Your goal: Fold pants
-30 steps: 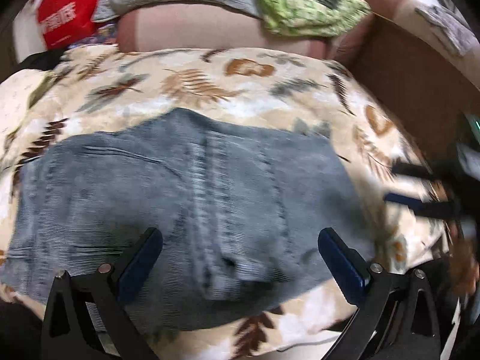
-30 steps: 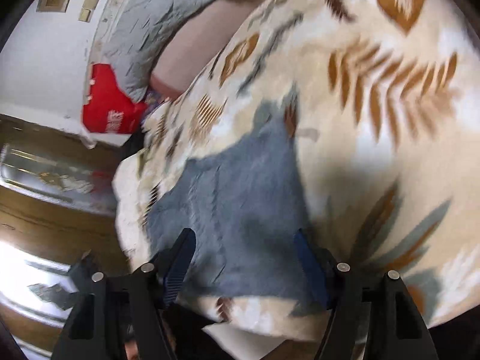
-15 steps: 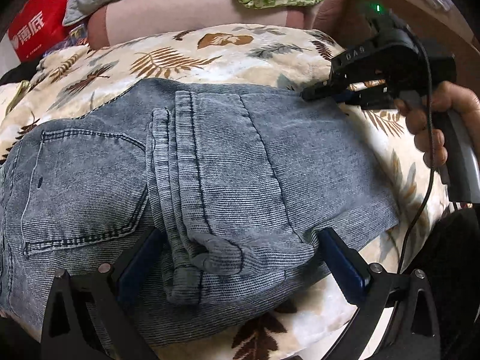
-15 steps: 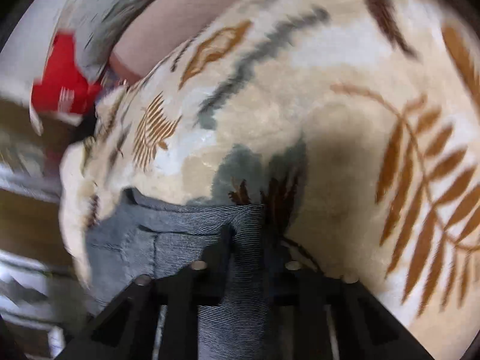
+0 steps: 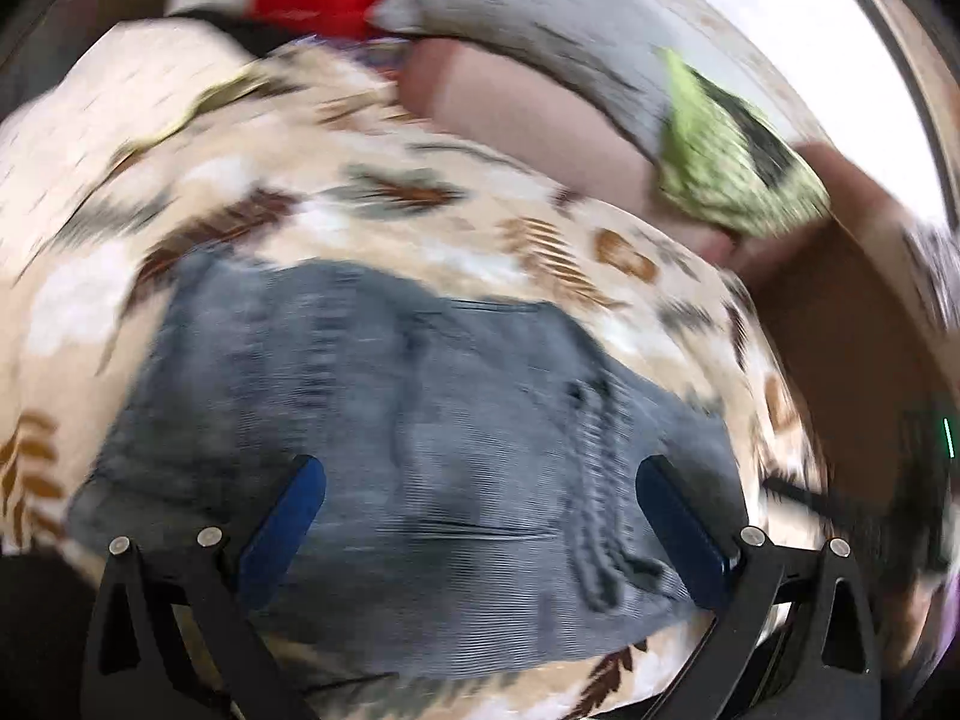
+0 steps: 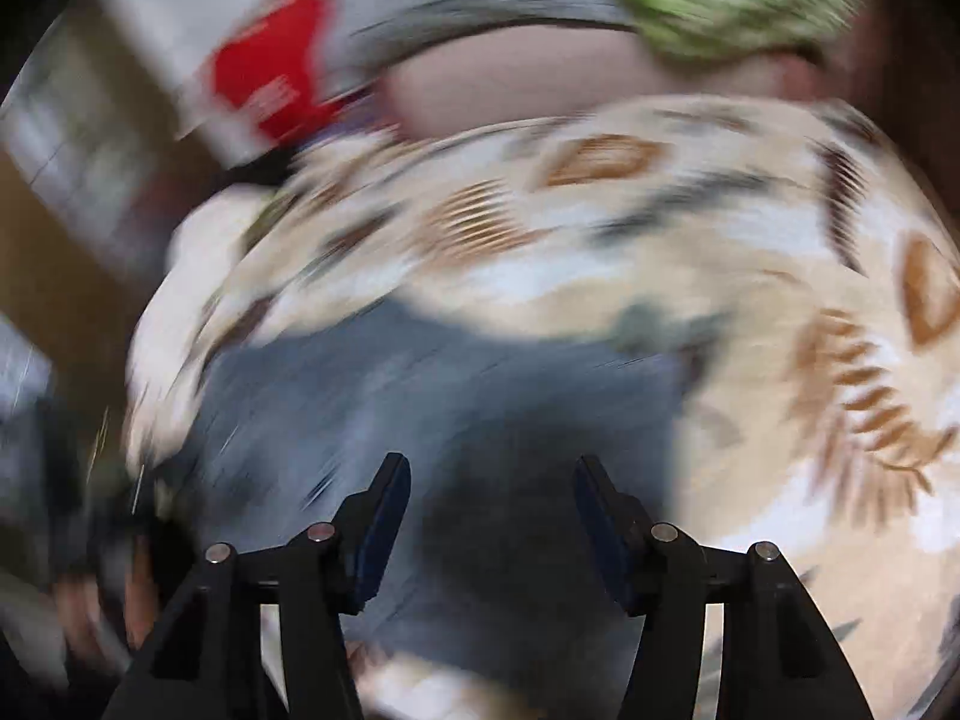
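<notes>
Half a second back my right gripper [image 6: 492,534] was pinched shut on the far edge of the pants [image 5: 432,432], and now it's sprung apart with nothing between the pads, pulled back and looking down at the denim from above. My left gripper [image 5: 480,534] is also wide apart, empty, hovering over the near edge of the pants. Both views are smeared with motion blur, so I'm going off rough shapes. Pants sit as a folded grey-blue slab in the middle of the leaf-print blanket [image 5: 468,228], with a bunched ridge of seam toward the right side of the slab, and the pink pillow [image 5: 528,114] and green cloth [image 5: 726,180] are well behind them. To me this looks like the fold is basically laid down and I'm backing off. What worries me: that thick ridge could spring the top layer back open since nothing is pressing it. Also I'm moving fast, and a low finger could snag the near edge of the pants and drag the stack crooked on that soft blanket.
</notes>
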A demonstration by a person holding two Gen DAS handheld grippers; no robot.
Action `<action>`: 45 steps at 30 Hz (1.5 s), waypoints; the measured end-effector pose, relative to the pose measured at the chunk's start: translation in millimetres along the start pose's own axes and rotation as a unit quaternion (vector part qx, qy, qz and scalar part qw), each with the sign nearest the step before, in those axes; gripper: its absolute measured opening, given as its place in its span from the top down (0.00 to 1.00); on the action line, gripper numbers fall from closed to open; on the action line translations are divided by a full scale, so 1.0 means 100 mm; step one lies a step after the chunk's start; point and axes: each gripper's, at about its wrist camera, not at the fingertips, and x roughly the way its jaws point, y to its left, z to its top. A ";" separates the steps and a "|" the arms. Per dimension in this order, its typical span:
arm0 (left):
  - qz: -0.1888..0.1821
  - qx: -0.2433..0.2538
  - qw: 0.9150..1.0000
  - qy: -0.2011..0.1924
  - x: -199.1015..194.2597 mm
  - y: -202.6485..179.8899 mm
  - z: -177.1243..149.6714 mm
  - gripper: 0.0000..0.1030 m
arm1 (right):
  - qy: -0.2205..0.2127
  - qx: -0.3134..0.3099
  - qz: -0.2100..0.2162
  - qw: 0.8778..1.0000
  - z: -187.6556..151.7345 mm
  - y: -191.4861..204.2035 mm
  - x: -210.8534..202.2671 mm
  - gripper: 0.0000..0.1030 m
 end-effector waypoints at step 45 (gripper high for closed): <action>0.000 0.226 0.970 0.089 0.61 -1.34 -0.51 0.01 | 0.009 0.303 0.177 0.936 -0.95 -0.97 -0.02 0.32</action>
